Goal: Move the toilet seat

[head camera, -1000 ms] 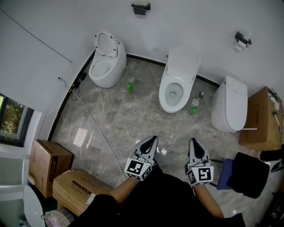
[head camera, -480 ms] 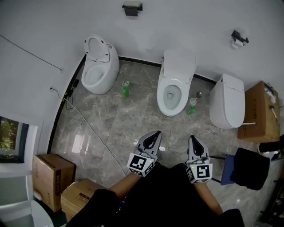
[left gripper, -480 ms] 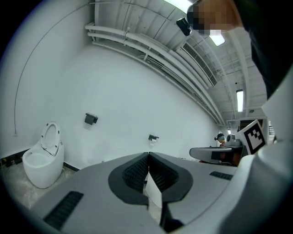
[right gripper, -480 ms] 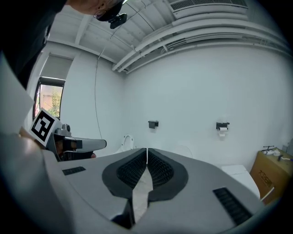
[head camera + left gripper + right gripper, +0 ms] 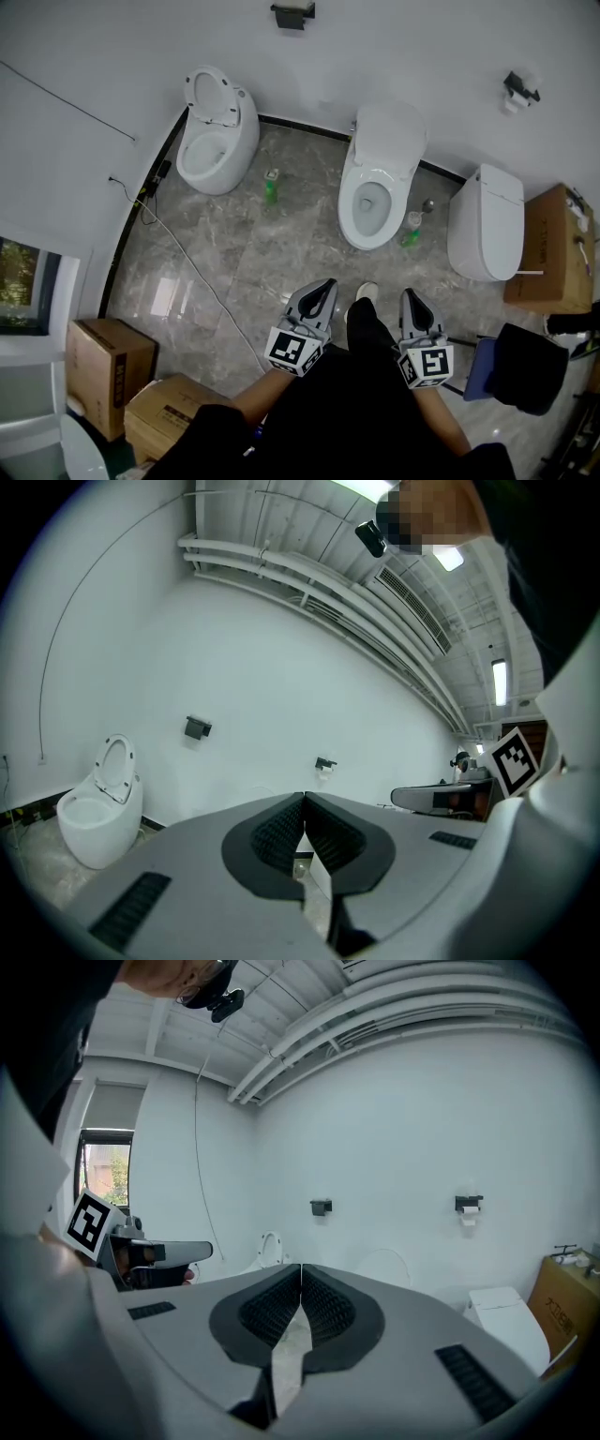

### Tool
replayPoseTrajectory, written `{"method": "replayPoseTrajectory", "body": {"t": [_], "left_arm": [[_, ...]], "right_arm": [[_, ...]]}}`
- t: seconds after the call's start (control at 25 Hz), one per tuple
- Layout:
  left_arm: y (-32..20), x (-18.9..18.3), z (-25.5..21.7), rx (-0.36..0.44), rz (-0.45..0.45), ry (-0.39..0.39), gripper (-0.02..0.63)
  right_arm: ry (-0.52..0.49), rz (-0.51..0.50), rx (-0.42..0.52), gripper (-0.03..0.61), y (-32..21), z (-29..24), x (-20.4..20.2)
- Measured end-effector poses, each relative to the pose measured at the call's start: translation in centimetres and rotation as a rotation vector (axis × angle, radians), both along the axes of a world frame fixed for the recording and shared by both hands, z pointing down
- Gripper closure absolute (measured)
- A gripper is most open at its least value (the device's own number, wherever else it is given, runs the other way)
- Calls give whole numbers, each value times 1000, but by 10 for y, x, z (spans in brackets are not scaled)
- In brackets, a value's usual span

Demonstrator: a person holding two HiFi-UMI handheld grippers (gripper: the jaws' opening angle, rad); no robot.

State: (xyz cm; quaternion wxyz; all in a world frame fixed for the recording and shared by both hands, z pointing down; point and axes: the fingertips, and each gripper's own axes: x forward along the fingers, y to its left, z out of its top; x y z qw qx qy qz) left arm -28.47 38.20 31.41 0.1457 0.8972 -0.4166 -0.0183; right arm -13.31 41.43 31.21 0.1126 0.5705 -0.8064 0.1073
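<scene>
White middle toilet (image 5: 373, 187) stands with its lid raised. My left tongs (image 5: 322, 289) and right tongs (image 5: 411, 302), both closed and empty, hover in front of it, not touching.

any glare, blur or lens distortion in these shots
Head view: evenly lit and sharp, one glare patch on the glossy floor, straight edges bowed by the wide lens. Left gripper view: fisheye, dark corners, ceiling lamp blown out. Right gripper view: same vignette, window bright.
</scene>
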Motion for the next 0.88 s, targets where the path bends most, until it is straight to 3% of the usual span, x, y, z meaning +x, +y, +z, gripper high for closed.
{"method": "replayPoseTrajectory", "body": {"t": [0.32, 0.64, 0.76, 0.88], "left_arm": [[-44, 21, 9, -15, -22, -45, 600], [-128, 93, 26, -57, 20, -98, 600], [-157, 124, 27, -32, 43, -114, 600], [-184, 153, 26, 27, 54, -204, 600]], "right_arm": [[-30, 5, -6, 548, -48, 17, 23], [-105, 70, -44, 548, -119, 33, 98], [-105, 60, -66, 548, -144, 45, 119], [-110, 44, -85, 548, -169, 56, 139]]}}
